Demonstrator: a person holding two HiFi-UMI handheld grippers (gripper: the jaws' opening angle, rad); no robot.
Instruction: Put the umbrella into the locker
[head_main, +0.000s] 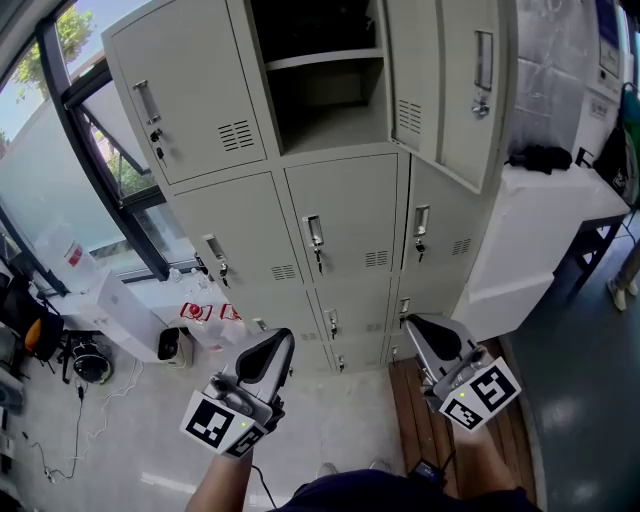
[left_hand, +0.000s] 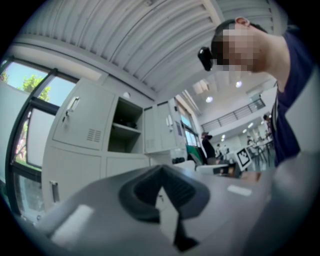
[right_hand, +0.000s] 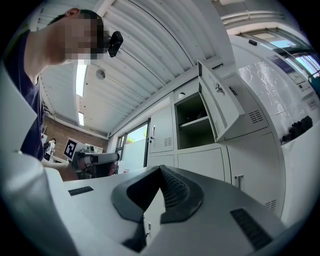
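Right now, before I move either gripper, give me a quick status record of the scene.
left gripper: shut, empty
right gripper: shut, empty
locker compartment: top row, open
door: swung out to the right
other visible doors: closed
black object: lies on the white counter right of the lockers; possibly the umbrella, cannot tell

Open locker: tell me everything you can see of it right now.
The open locker is a top-row compartment in a bank of pale grey metal lockers. A shelf splits it; the lower part looks bare, the upper is too dark to read. Its door hangs swung out to the right, with vent slots near the hinge side and a handle and lock at the free edge. Nothing touches it.
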